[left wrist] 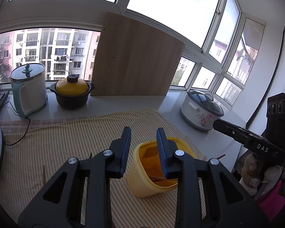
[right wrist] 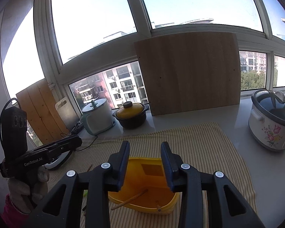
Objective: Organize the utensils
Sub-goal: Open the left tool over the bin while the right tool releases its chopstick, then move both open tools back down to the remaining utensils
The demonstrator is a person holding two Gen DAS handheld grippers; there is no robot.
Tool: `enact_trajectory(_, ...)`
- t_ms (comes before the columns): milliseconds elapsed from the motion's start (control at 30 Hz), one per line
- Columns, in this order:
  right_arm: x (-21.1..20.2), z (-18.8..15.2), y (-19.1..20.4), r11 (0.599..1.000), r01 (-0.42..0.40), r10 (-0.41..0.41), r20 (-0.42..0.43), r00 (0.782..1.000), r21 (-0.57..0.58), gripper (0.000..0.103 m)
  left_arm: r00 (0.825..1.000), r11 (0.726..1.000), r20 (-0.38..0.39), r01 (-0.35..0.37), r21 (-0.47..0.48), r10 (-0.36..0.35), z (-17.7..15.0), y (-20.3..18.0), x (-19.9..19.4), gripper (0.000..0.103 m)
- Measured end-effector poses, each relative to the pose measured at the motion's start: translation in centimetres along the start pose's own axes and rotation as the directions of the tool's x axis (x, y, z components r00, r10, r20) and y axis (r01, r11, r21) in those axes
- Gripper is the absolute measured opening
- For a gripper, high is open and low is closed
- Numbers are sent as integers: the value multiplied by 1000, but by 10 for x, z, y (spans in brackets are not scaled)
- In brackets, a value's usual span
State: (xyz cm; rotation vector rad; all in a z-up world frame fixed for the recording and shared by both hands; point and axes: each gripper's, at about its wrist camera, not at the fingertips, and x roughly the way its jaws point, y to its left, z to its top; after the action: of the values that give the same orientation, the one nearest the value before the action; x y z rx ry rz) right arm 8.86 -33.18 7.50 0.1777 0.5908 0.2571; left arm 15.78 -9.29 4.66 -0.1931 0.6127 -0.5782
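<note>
windows back a pale desk (left wrist: 172,102) with a striped cloth (left wrist: 47,148); from the left gripper (left wrist: 143,152), jaws partly apart and empty, the yellow holder (left wrist: 142,186) sits below. from the right gripper (right wrist: 144,163), jaws likewise apart, chopsticks (right wrist: 131,199) lie inside it, rice cooker (right wrist: 269,121) at right.

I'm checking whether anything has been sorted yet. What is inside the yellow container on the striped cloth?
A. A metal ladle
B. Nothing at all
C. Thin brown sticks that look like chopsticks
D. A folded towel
C: in the right wrist view, thin brown sticks lean inside the yellow container, one poking out over its rim.
</note>
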Motion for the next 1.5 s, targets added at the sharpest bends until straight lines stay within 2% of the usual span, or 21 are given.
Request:
enact_trajectory(333, 6, 0, 55, 991, -105, 104, -12, 995, -88, 35, 994, 993, 18, -106, -46, 107, -10, 51, -35, 27)
enact_trajectory(567, 39, -12, 95, 974, -188, 176, -102, 979, -123, 35, 985, 981, -6, -171, -95, 171, -30, 91, -52, 27)
enact_trajectory(700, 63, -22, 111, 967, -232, 211, -175, 962, -110, 35, 979, 973, -32, -204, -113, 201, -43, 108, -59, 27)
enact_trajectory(900, 99, -38, 128, 957, -284, 254, -290, 923, -65, 35, 971, 961, -62, -238, -140, 231, -57, 131, -65, 27)
enact_trajectory(1100, 135, -55, 142, 950, -312, 278, -402, 872, -20, 35, 965, 952, -113, -253, -170, 236, -73, 149, -60, 27)
enact_trajectory(1200, 153, -61, 145, 953, -303, 270, -443, 855, -5, 34, 961, 950, -146, -258, -178, 234, -82, 157, -52, 27)
enact_trajectory(1400, 198, -76, 140, 957, -281, 274, -539, 796, 72, 29, 949, 942, -215, -273, -193, 231, -103, 172, -33, 27)
enact_trajectory(1500, 217, -85, 138, 964, -254, 253, -571, 781, 79, 28, 942, 938, -245, -281, -202, 230, -111, 179, -25, 27)
